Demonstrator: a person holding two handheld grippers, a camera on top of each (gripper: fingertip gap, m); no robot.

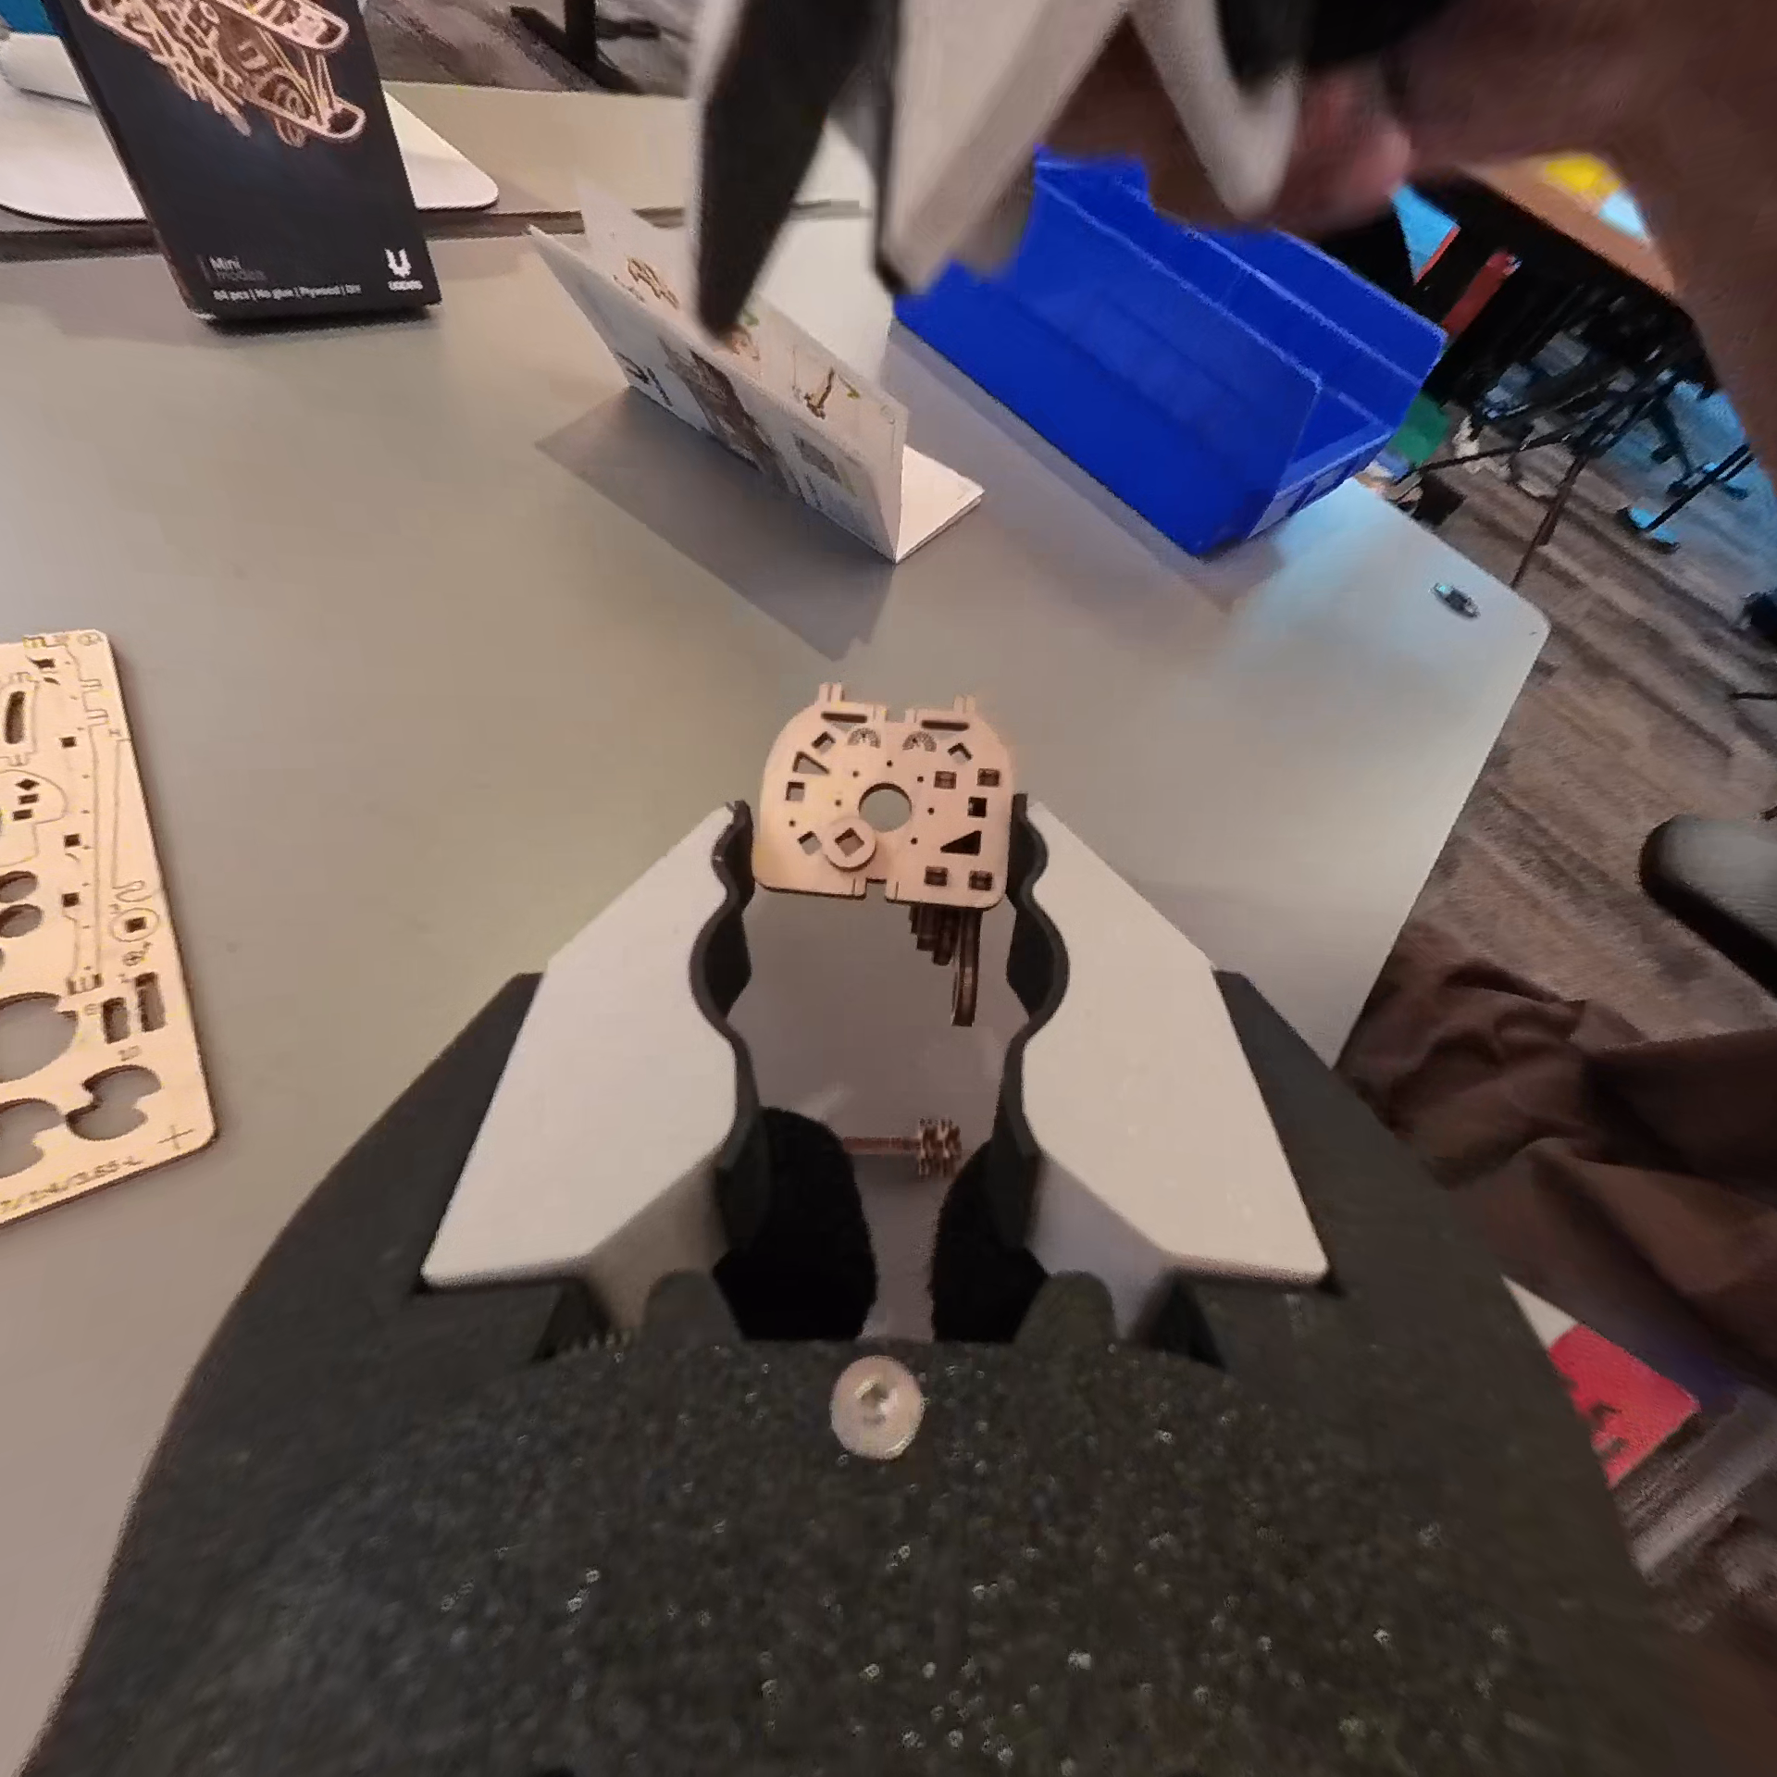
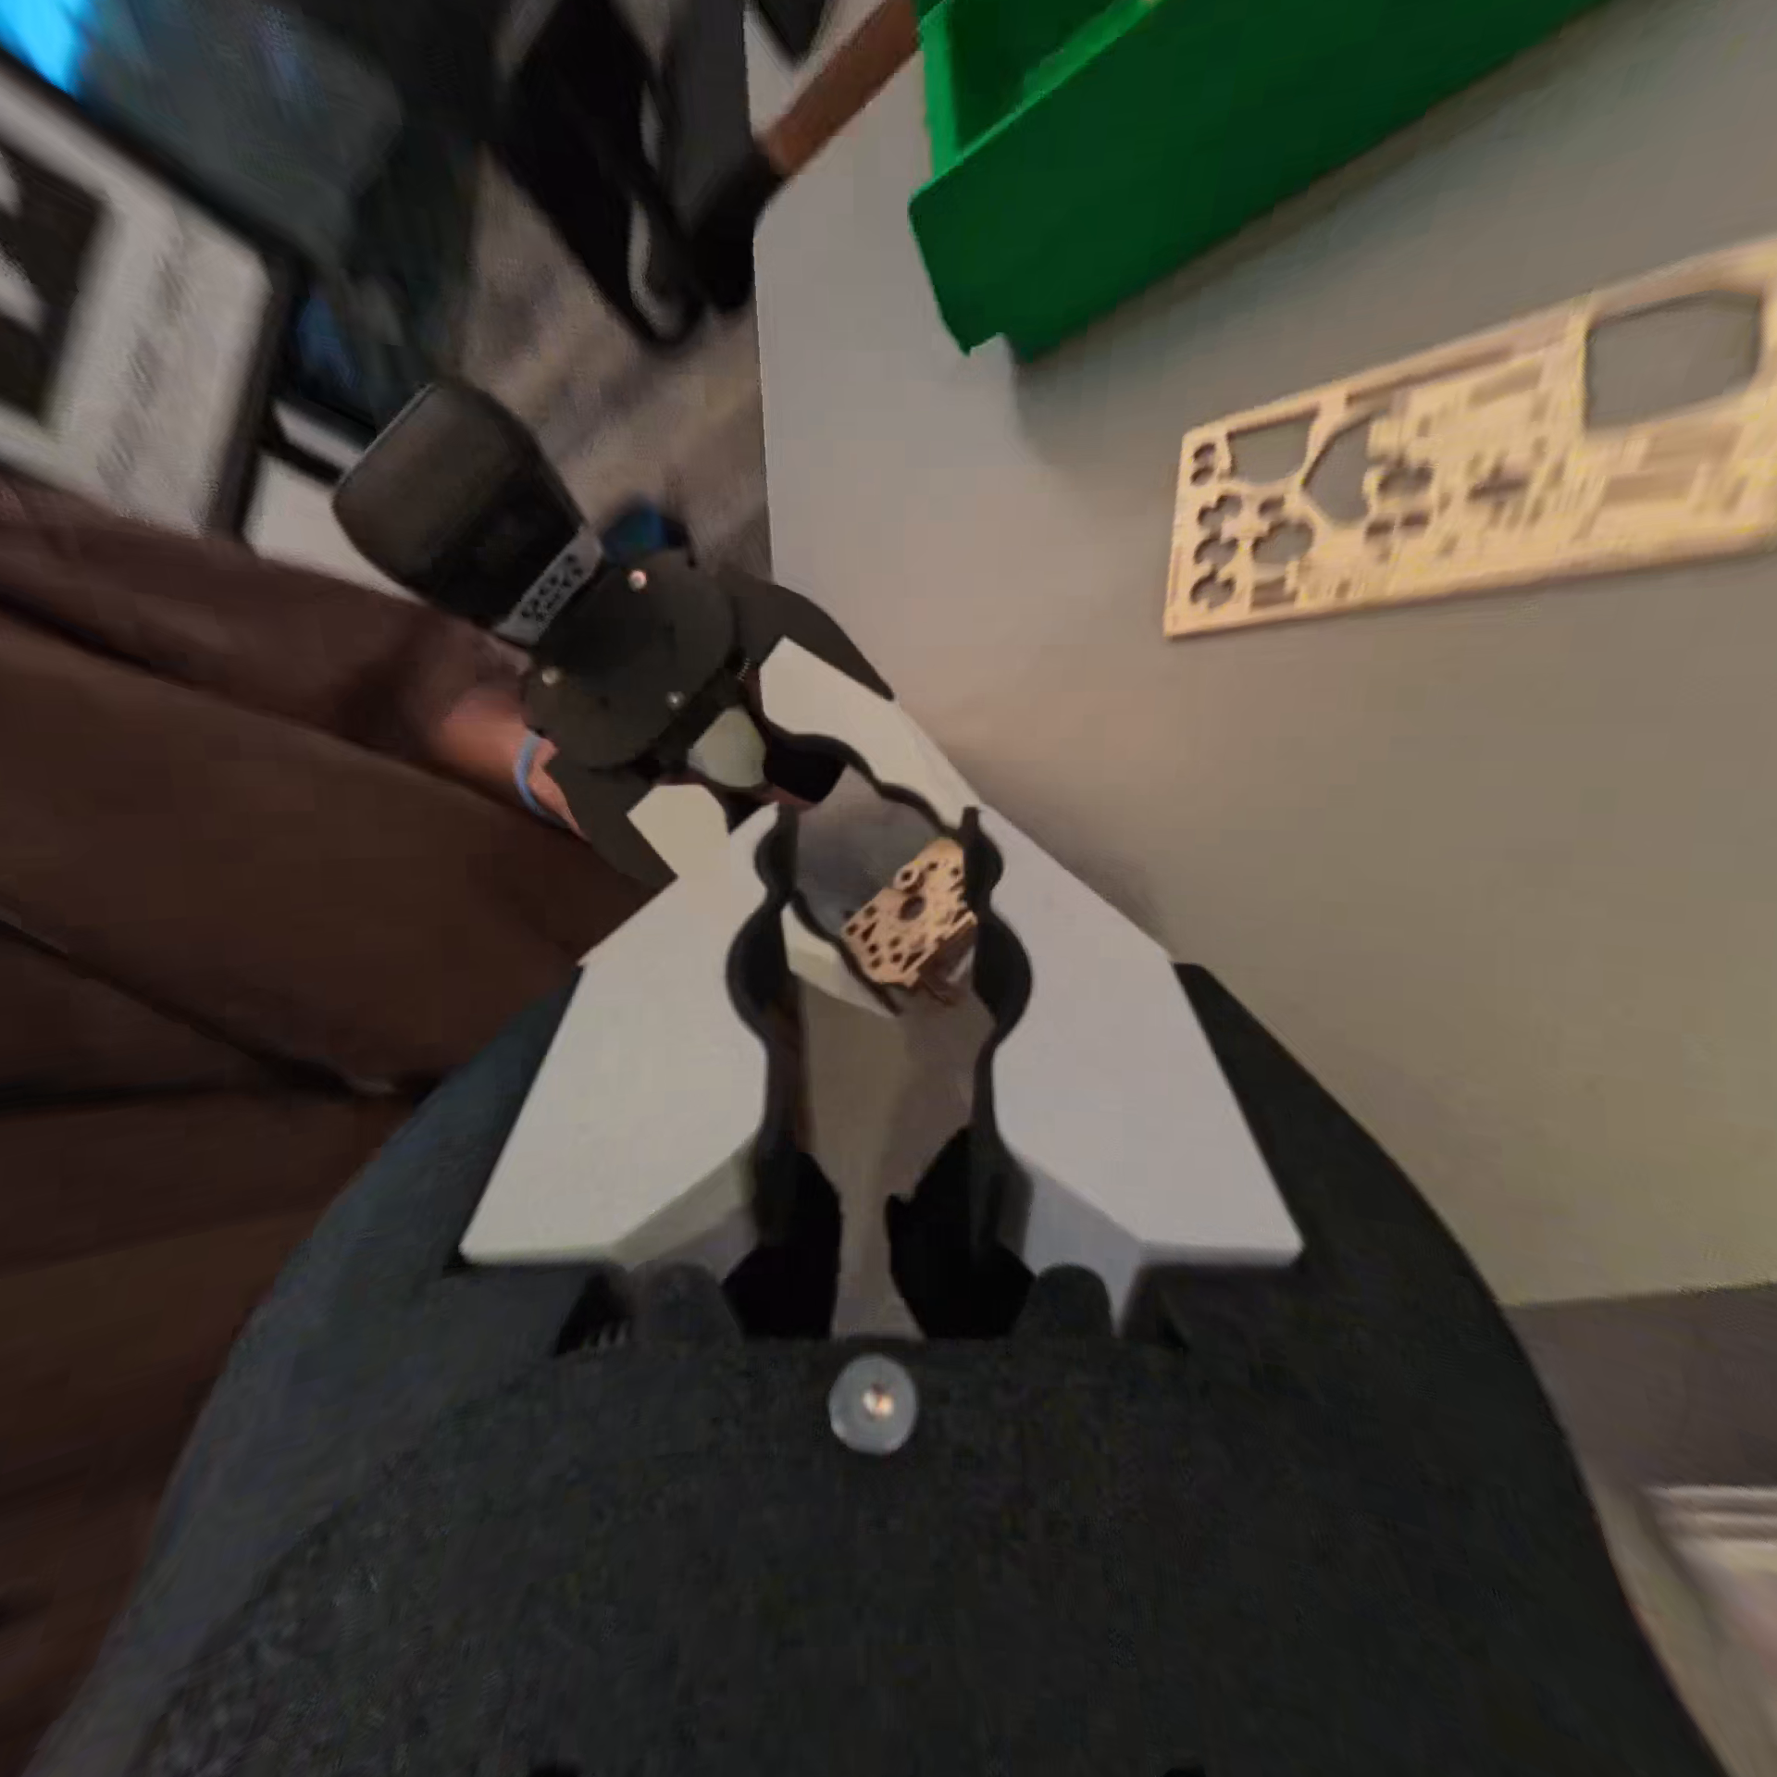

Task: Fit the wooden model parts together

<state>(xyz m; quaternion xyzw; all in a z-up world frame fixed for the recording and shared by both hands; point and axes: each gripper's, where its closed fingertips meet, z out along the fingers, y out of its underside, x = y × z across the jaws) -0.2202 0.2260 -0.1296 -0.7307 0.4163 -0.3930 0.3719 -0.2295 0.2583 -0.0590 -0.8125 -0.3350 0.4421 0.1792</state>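
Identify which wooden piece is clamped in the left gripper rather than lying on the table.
It is the small perforated plate, held upright between the left gripper fingertips. The punched-out parts sheet and the little gear on its shaft both lie on the grey table.

Soft, even indoor light falls on the matte grey counter (image 1: 433, 596). The right wrist view is motion-blurred throughout; wide-angle distortion bends edges, worst toward 12 o'clock.

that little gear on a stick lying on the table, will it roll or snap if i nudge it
The gear on its axle lies on its side on the grey table, so it would probably roll, curving around its thin end. It looks very light and likely skids easily. The slender wooden shaft seems fragile under side pressure.
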